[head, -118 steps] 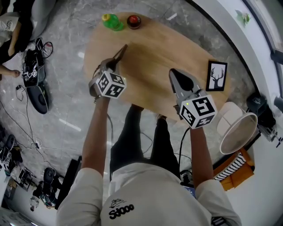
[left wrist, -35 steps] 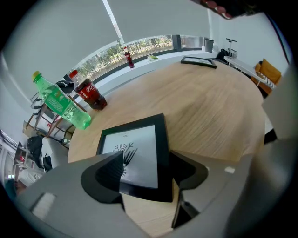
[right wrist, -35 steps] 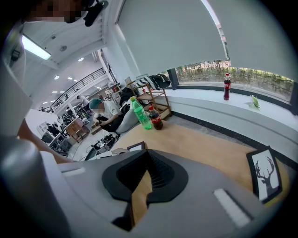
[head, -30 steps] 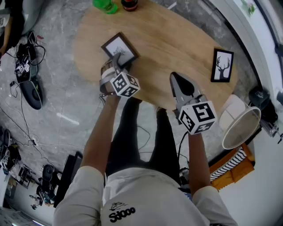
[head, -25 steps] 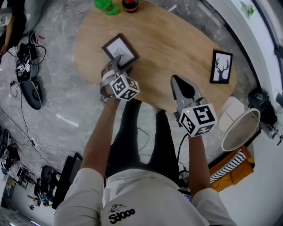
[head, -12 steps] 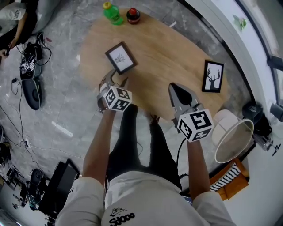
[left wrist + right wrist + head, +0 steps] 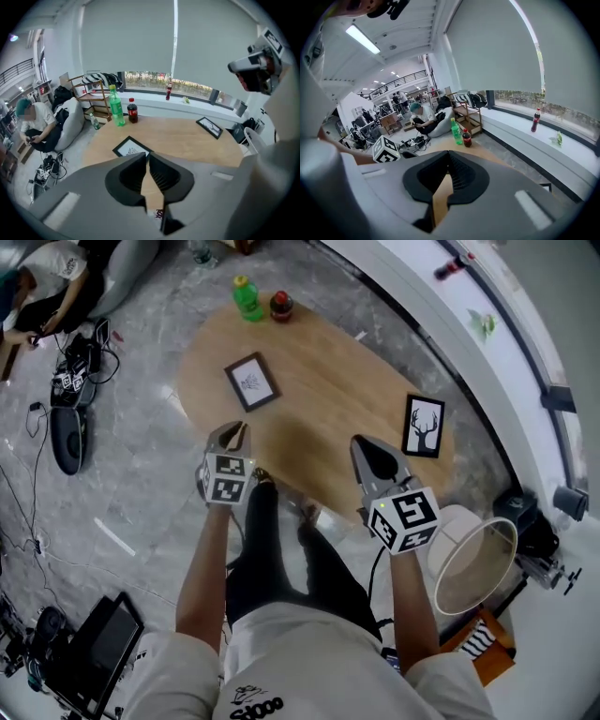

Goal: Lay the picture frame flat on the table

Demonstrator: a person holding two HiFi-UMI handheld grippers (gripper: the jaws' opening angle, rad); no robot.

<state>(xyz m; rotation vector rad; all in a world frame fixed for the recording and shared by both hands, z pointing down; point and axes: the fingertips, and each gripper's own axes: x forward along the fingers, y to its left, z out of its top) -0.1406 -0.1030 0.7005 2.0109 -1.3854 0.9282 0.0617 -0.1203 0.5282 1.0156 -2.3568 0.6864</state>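
Note:
The picture frame (image 7: 251, 382) (image 7: 131, 148), black with a white print, lies flat on the left part of the oval wooden table (image 7: 328, 390). My left gripper (image 7: 234, 434) (image 7: 146, 155) hovers over the table's near edge, a short way from the frame and not touching it. Its jaws are closing and stand almost together with nothing between them. My right gripper (image 7: 364, 448) (image 7: 449, 155) hangs at the near right edge, shut and empty. A second frame with a deer print (image 7: 423, 427) (image 7: 209, 126) lies flat at the right end.
A green bottle (image 7: 247, 298) (image 7: 116, 107) and a cola bottle (image 7: 280, 306) (image 7: 132, 111) stand at the table's far end. A white round chair (image 7: 478, 563) sits at the right. A seated person (image 7: 33, 126) and cables with gear (image 7: 70, 381) are on the floor at left.
My left gripper has let go of the picture frame, drawn back toward the near edge and closed its jaws. The frame stays flat. The head view has pulled back.

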